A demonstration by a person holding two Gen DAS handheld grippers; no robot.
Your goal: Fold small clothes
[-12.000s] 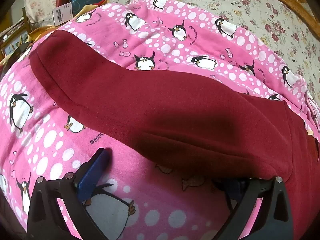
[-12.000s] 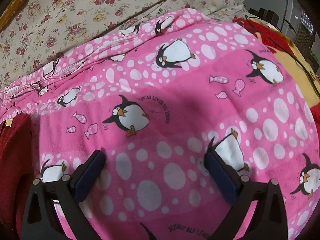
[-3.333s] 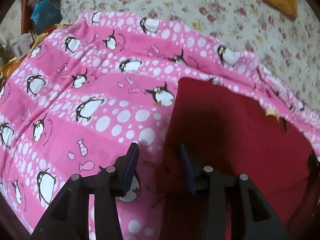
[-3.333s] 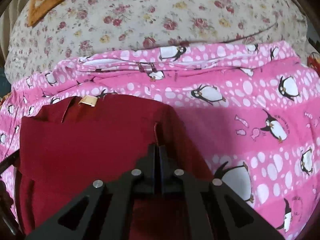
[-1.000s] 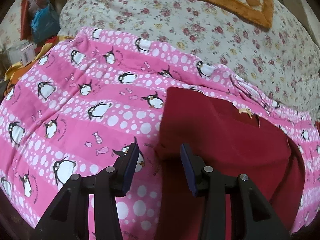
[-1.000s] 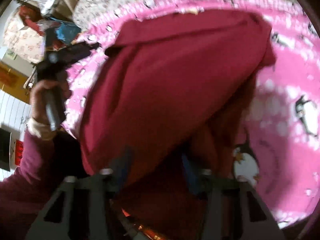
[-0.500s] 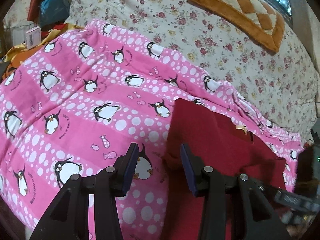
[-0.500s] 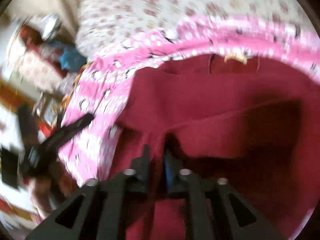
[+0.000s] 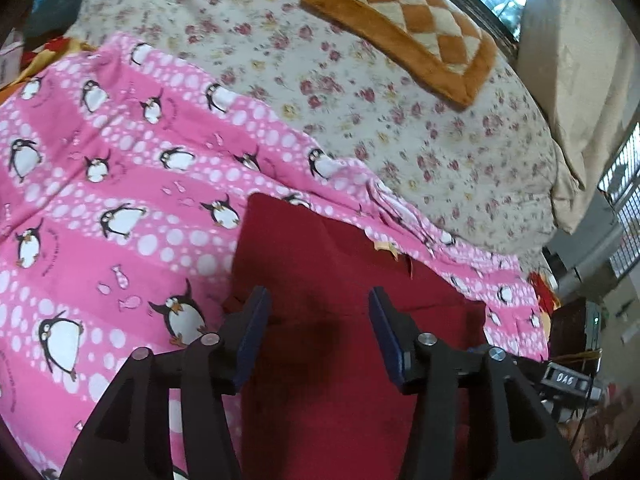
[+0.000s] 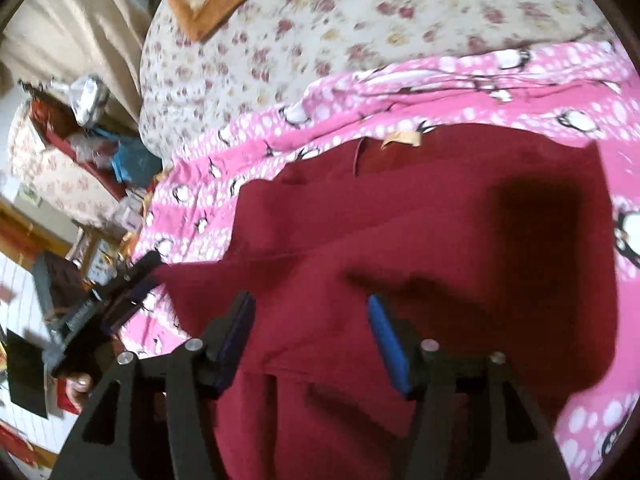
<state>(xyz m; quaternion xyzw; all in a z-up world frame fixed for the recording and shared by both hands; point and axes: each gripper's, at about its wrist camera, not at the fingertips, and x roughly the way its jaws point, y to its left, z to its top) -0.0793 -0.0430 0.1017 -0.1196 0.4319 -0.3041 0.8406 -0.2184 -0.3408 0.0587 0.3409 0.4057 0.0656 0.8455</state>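
A dark red garment [image 9: 332,280] lies folded on a pink penguin blanket [image 9: 120,200]. It also shows in the right wrist view [image 10: 420,232], with a tan neck label [image 10: 402,138] at its far edge. My left gripper [image 9: 318,320] is open and empty, just above the garment's near part. My right gripper [image 10: 310,320] is open and empty over the garment's middle. The left gripper also shows at the left in the right wrist view [image 10: 132,280], beside the garment's left edge.
The blanket covers a bed with a floral cover [image 9: 400,112] behind it. An orange checked cushion [image 9: 404,28] lies at the back. Clutter and furniture [image 10: 80,140] stand left of the bed. A window and curtain [image 9: 576,40] are at the far right.
My right gripper let go of the red cloth and opened; the folded part now lies flat. My left gripper opened wider and moved right, over the garment.
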